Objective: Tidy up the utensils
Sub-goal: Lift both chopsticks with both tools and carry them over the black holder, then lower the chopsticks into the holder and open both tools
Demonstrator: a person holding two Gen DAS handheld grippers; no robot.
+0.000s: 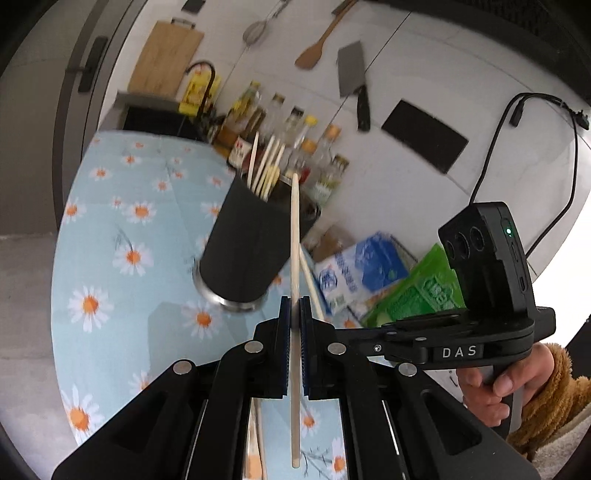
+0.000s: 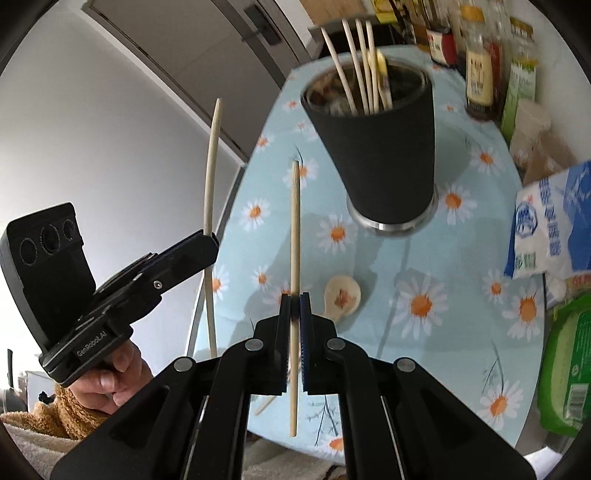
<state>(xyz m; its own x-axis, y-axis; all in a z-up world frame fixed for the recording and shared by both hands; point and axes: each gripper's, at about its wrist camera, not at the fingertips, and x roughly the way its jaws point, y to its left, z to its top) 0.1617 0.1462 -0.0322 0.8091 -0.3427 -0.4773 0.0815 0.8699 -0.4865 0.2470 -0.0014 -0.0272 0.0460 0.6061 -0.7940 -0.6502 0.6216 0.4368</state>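
Observation:
My left gripper is shut on a pale wooden chopstick that stands upright between the pads. Beyond it a black utensil cup holds several chopsticks on the daisy tablecloth. My right gripper is shut on a second chopstick, held above the cloth in front of the cup. The left gripper also shows at the left of the right wrist view with its chopstick. A small wooden spoon lies on the cloth, and a loose chopstick lies near the front edge.
Sauce bottles crowd behind the cup. A blue-white bag and a green packet lie at the right. A cleaver, spatula, strainer and cutting board hang on the wall. The table's left edge drops off by a door.

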